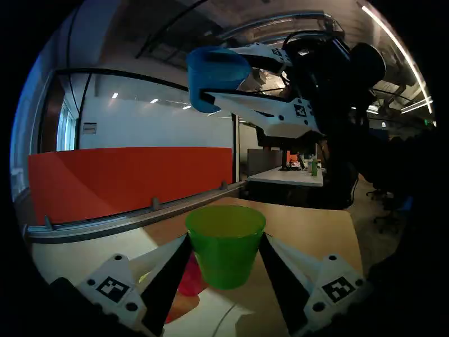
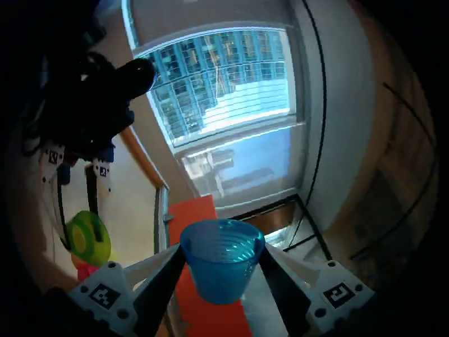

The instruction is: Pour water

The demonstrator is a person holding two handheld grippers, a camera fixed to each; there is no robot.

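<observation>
A green cup (image 1: 225,245) stands upright between the fingers of my left gripper (image 1: 224,253), which is shut on it just above a wooden table (image 1: 314,224). High above it, my right gripper (image 1: 252,84) holds a blue cup (image 1: 216,70) tipped on its side, mouth toward the left. In the right gripper view, my right gripper (image 2: 222,269) is shut on the blue cup (image 2: 221,264). Far to the left there, the green cup (image 2: 88,238) sits in my left gripper (image 2: 76,224), seen rotated. I cannot tell whether water is in either cup.
A red cup (image 1: 192,278) lies low behind the green cup on a white surface (image 1: 84,253). An orange partition (image 1: 129,180) with a metal rail (image 1: 140,213) runs along the table's far edge. Desks and chairs (image 1: 387,208) stand beyond. A large window (image 2: 236,101) faces the right gripper.
</observation>
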